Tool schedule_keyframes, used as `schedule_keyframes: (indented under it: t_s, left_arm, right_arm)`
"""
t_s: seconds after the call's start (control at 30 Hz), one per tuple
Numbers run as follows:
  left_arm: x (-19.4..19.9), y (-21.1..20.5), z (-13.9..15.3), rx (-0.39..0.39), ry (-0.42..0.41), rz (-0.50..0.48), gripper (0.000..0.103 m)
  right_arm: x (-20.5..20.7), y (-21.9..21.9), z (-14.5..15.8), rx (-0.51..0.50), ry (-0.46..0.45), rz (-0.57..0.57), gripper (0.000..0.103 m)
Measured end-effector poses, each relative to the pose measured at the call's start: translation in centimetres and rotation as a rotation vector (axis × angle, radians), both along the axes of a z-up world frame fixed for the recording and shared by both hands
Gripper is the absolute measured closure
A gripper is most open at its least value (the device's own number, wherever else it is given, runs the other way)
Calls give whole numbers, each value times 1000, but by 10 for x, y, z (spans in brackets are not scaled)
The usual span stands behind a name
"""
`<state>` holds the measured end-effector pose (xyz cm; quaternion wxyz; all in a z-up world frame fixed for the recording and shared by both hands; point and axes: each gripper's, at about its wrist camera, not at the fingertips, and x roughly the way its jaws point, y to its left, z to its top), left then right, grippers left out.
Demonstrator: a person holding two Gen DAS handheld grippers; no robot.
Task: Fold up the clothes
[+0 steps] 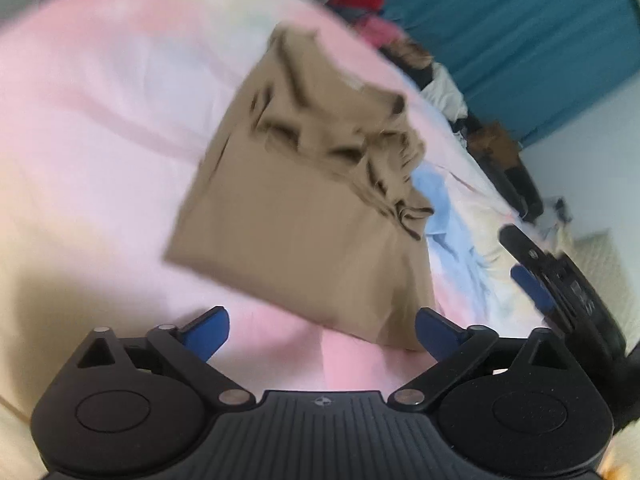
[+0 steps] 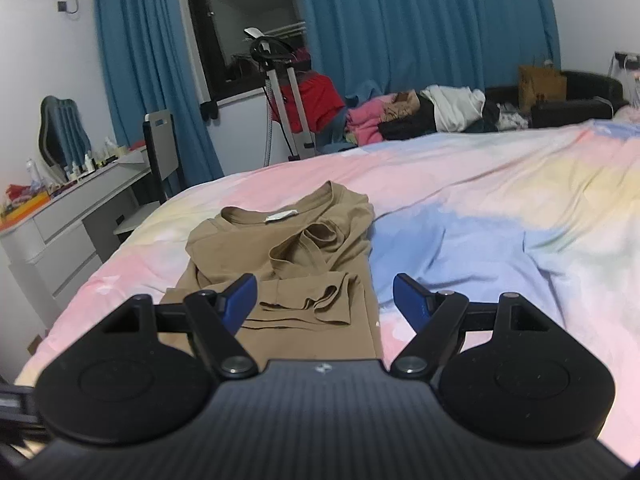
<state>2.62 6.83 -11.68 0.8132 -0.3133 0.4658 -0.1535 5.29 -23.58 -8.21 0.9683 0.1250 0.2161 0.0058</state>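
Note:
A tan t-shirt (image 1: 304, 208) lies partly folded on the pastel bedspread (image 1: 100, 120), its sleeves bunched across the body and a white label at the collar. In the right wrist view the shirt (image 2: 288, 256) lies just ahead of my right gripper (image 2: 324, 298), which is open and empty above its lower part. My left gripper (image 1: 322, 330) is open and empty just short of the shirt's near hem. The right gripper (image 1: 560, 280) shows at the right edge of the blurred left wrist view.
A pile of mixed clothes (image 2: 420, 114) lies at the bed's far edge. A garment steamer stand (image 2: 286, 92) and teal curtains (image 2: 420, 20) are behind. A white dresser (image 2: 68, 224) with a chair stands left of the bed (image 2: 500, 184).

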Motion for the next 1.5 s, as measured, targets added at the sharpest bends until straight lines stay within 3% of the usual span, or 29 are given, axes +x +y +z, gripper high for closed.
schedule_keyframes:
  t_s: [0.13, 0.23, 0.37, 0.63, 1.0, 1.13, 1.5]
  left_arm:
    - [12, 16, -32, -179, 122, 73, 8]
    - [17, 25, -43, -268, 135, 113, 8]
    - [17, 28, -47, -265, 108, 159, 13]
    - [16, 38, -51, -265, 61, 239, 32]
    - [20, 43, -51, -209, 45, 299, 82]
    - [21, 44, -50, -218, 42, 305, 88]
    - [19, 45, -43, -293, 8, 319, 94]
  right_arm:
    - [3, -2, -4, 20, 19, 3, 26]
    - [6, -4, -6, 35, 33, 0, 26]
    - [8, -8, -11, 59, 54, -9, 26]
    - [7, -11, -12, 92, 60, -11, 26]
    - [-1, -6, -8, 91, 47, -8, 26]
    - [-3, -2, -13, 175, 82, 33, 26]
    - [7, -9, -53, 626, 264, 106, 25]
